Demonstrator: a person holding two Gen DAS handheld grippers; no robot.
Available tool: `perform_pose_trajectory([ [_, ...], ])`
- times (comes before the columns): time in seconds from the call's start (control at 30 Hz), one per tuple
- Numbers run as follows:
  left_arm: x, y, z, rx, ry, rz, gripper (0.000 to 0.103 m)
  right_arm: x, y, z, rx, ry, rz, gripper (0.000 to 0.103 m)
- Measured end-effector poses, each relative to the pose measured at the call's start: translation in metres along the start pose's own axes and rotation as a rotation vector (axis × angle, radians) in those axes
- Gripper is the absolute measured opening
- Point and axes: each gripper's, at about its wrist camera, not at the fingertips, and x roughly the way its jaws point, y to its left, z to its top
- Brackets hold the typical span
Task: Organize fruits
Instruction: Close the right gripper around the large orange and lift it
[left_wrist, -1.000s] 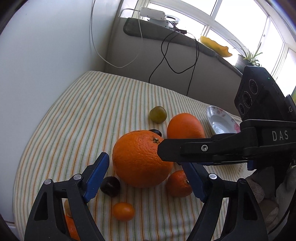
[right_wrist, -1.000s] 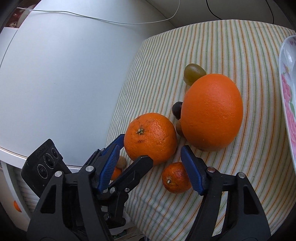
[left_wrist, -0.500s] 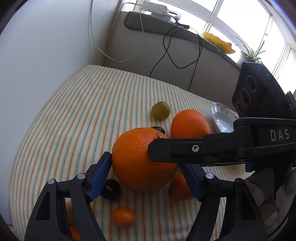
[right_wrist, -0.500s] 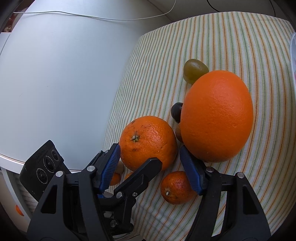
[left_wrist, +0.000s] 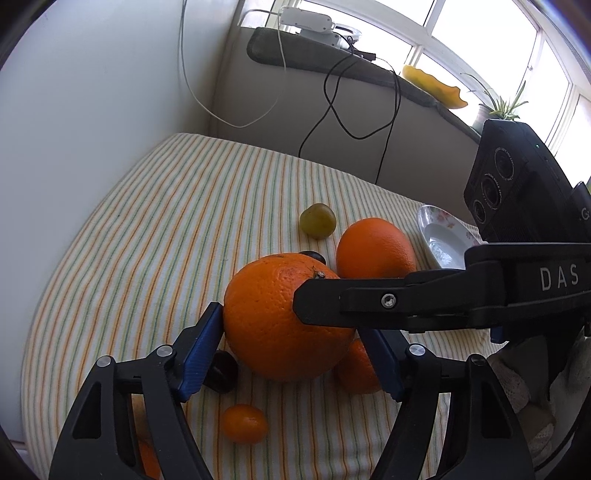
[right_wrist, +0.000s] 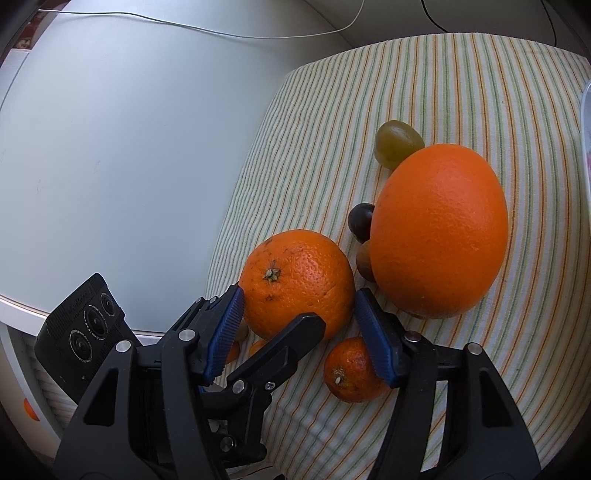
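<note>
The stemmed orange (left_wrist: 284, 321) has dimpled, slightly glossy peel, while the larger orange (right_wrist: 439, 229) at its 2 o'clock looks smoother and waxy. The striped cloth (left_wrist: 166, 229) is matt woven fabric, the plate (left_wrist: 443, 236) glazed and shiny. Both grippers (left_wrist: 291, 347) (right_wrist: 299, 328) are matt black plastic with ribbed blue pads (right_wrist: 225, 332) and bright metal screws.

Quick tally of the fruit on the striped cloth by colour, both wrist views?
Orange: 4 (stemmed orange, smooth orange, mandarin, kumquat)
Dark: 2 (near dark fruit, far dark fruit)
Green: 1 (green fruit)
Brown: 1 (brown fruit)
Total: 8 clearly visible; more may be hidden.
</note>
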Motion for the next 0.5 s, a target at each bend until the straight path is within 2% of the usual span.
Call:
perform_pose_trajectory([
  [0.5, -0.021, -0.028, 0.005, 0.045, -0.064, 0.006, 0.073, -0.03, -0.001, 0.001, -0.032, -0.05, 0.031, 0.065],
])
